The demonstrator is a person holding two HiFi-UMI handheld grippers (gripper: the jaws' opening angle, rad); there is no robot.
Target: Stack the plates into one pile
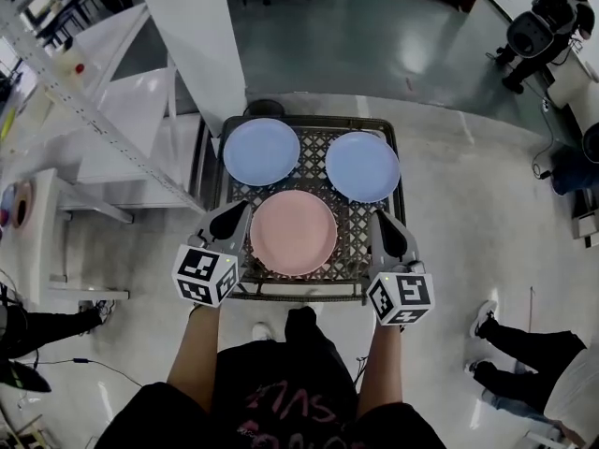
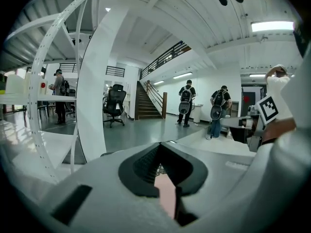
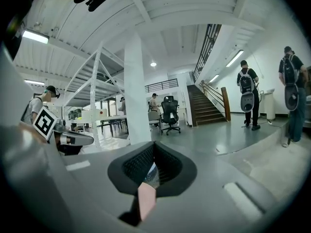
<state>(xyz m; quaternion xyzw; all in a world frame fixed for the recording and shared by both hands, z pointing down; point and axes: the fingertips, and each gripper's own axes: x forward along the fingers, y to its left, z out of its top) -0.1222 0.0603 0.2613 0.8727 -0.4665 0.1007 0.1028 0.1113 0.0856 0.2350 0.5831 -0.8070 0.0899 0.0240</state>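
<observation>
While the left gripper and right gripper flank it, jaws pressed together and empty, a smooth round pink plate lies on the dark wire-mesh table, the left pale-blue round plate and right pale-blue round plate apart behind it, glossy grey floor around

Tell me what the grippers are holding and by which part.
Nothing. Both the left gripper and the right gripper have shut, empty jaws beside the pink plate.

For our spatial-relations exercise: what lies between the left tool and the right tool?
The pink plate, on the wire table, lies between the left tool and right tool; the head view shows this.
</observation>
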